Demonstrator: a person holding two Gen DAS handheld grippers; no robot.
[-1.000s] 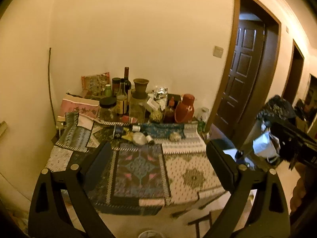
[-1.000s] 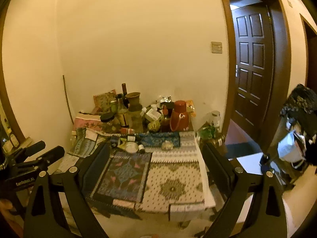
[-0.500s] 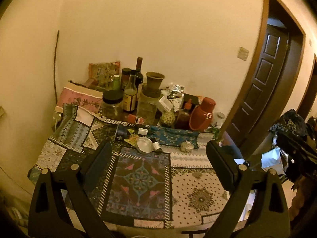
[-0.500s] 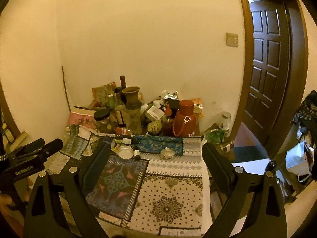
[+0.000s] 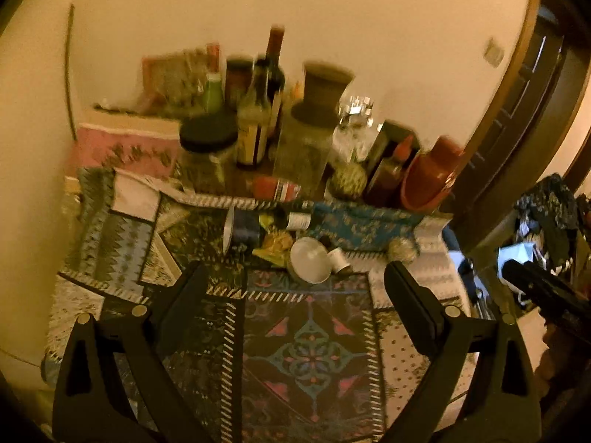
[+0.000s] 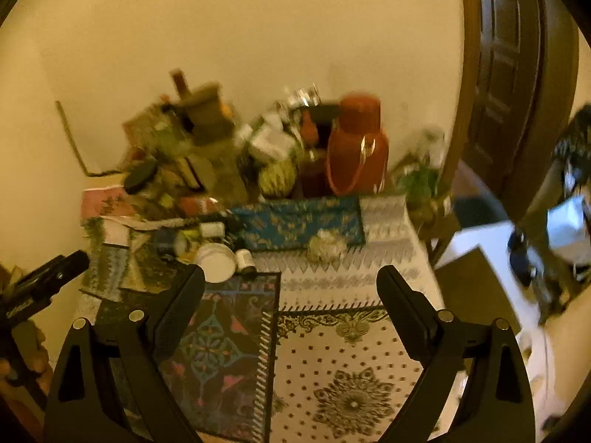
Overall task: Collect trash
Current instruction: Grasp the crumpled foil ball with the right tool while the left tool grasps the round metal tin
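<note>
A patterned cloth covers the table [image 5: 310, 354]. Small litter lies mid-table: a white round lid [image 5: 308, 260], a small white bottle [image 5: 339, 258], a yellow crumpled wrapper [image 5: 275, 244], a dark can on its side [image 5: 242, 229] and a crumpled paper ball [image 5: 402, 251]. The lid [image 6: 216, 261] and the paper ball [image 6: 327, 245] also show in the right wrist view. My left gripper [image 5: 295, 295] is open and empty, above the table's near part. My right gripper [image 6: 291, 295] is open and empty, further right over the cloth.
Bottles, jars, a clay pot [image 5: 325, 90] and a red thermos [image 6: 356, 147] crowd the back of the table against the wall. A dark wooden door [image 6: 509, 74] stands at the right. A bag of trash [image 5: 517, 254] sits on the floor at the right.
Both grippers have moved forward and down toward the table. The litter now lies just beyond the fingertips. Both stay open.
</note>
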